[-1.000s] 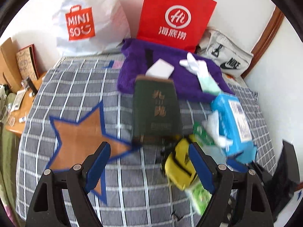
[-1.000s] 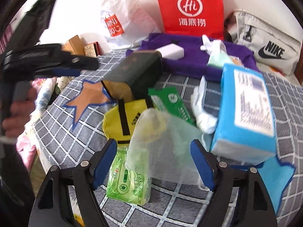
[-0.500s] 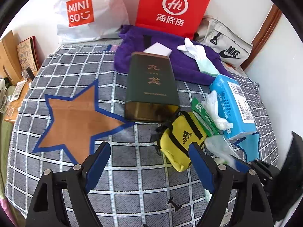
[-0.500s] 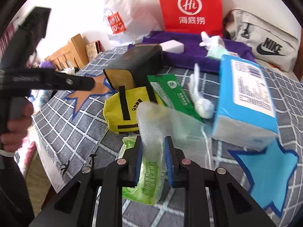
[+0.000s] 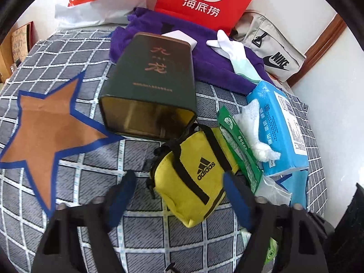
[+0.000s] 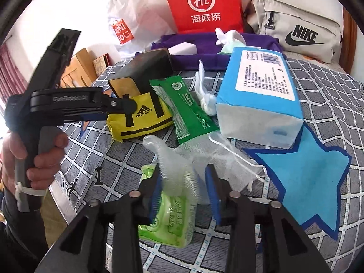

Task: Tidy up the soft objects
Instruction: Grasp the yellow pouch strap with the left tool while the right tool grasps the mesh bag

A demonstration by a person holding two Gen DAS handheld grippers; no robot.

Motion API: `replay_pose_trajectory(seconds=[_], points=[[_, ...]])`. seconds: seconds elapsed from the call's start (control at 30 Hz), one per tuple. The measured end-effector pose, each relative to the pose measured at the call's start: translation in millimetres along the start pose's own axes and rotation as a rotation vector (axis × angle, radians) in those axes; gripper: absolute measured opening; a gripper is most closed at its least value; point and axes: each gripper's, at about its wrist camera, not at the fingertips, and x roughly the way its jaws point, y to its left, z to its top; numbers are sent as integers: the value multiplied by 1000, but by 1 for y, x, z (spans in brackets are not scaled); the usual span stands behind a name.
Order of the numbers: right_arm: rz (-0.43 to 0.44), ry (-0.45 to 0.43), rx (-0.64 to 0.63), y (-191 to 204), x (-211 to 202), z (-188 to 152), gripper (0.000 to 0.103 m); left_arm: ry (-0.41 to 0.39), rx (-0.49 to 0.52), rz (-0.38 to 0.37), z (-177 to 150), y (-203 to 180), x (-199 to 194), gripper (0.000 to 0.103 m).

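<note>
A yellow adidas pouch [image 5: 195,173] lies on the checked bedspread [image 5: 91,177] in front of a dark green tin [image 5: 154,79]. My left gripper [image 5: 178,182] straddles the pouch with its jaws closing; the left pad still stands clear of it. From the right wrist view, this left gripper [image 6: 122,104] hovers over the pouch [image 6: 141,118], held by a hand [image 6: 38,159]. My right gripper [image 6: 184,179] has its jaws opening, and a white mesh bag [image 6: 204,157] lies loose between them, over a light green wipes pack [image 6: 170,213].
A dark green packet [image 6: 184,109], a blue tissue pack [image 6: 259,91], a purple towel [image 5: 211,52] and a white glove [image 5: 236,52] crowd the right. A brown star [image 5: 45,132] and a blue star [image 6: 304,173] mark the bedspread. Red bag [image 5: 204,0] and Nike bag [image 5: 273,54] stand behind.
The left gripper sank toward the yellow pouch and its jaws narrowed around it. The right gripper shut on the mesh bag, carried it a little sideways, then its jaws parted again.
</note>
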Motion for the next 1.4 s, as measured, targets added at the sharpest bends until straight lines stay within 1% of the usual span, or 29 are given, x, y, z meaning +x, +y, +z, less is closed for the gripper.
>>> replay_pose_trajectory(seconds=[0.03, 0.07, 0.1, 0.13, 0.17, 0.23, 0.27, 0.3, 0.33, 0.47, 0.57, 0.63, 0.7, 0.8, 0.87, 0.93, 0.97, 1.13, 1.2, 1.23, 1.3, 1.4], points=[[1, -15, 12, -3, -4, 0, 47, 4, -5, -2, 1, 1, 3, 51], [10, -29, 29, -7, -6, 1, 53, 4, -18, -4, 1, 3, 7, 44], [18, -32, 39, -9, -6, 1, 56, -16, -23, -1, 0, 4, 7, 43], [28, -22, 52, -12, -3, 2, 56, -25, -23, -2, 0, 4, 6, 37], [30, -9, 59, -12, 1, 1, 56, -25, -23, -13, 1, 5, 5, 34], [21, 9, 59, -12, 11, 0, 49, -26, -26, -29, 1, 7, 3, 30], [37, 11, 66, -12, 14, 0, 32, -23, -26, -38, 1, 8, 1, 27], [61, 15, 74, -12, 15, 0, 18, -18, -24, -48, 0, 10, -1, 27], [75, 8, 82, -11, 13, 0, 18, -16, -26, -50, 0, 12, -3, 26], [31, -36, 50, -6, -5, 2, 15, -24, -32, -40, -6, 24, -15, 23], [23, -58, 58, -12, -23, 0, 15, -33, -48, -60, -9, 34, -23, 22], [23, -61, 64, -17, -33, -2, 15, -42, -51, -47, -11, 39, -28, 22], [7, -68, 69, -23, -41, -6, 15, -57, -60, -17, -13, 46, -34, 22], [-11, -68, 103, -34, -41, -10, 18, -62, -84, 7, -15, 58, -40, 22], [-19, -43, 139, -40, -32, -12, 18, -59, -110, 7, -17, 66, -42, 22], [-42, -9, 148, -42, -21, -15, 24, -60, -116, 10, -19, 69, -44, 22], [-51, -3, 150, -42, -18, -15, 30, -58, -111, 12, -20, 69, -44, 22], [-72, -19, 165, -46, -22, -17, 37, -52, -102, 20, -26, 69, -44, 24], [-80, -29, 173, -50, -29, -19, 54, -49, -102, 24, -27, 68, -42, 25], [-86, -45, 179, -52, -33, -19, 56, -47, -104, 22, -28, 68, -41, 25], [-96, -67, 189, -57, -37, -18, 57, -43, -113, 14, -27, 69, -38, 25], [-118, -59, 203, -67, -31, -14, 57, -42, -111, 17, -27, 67, -36, 27]])
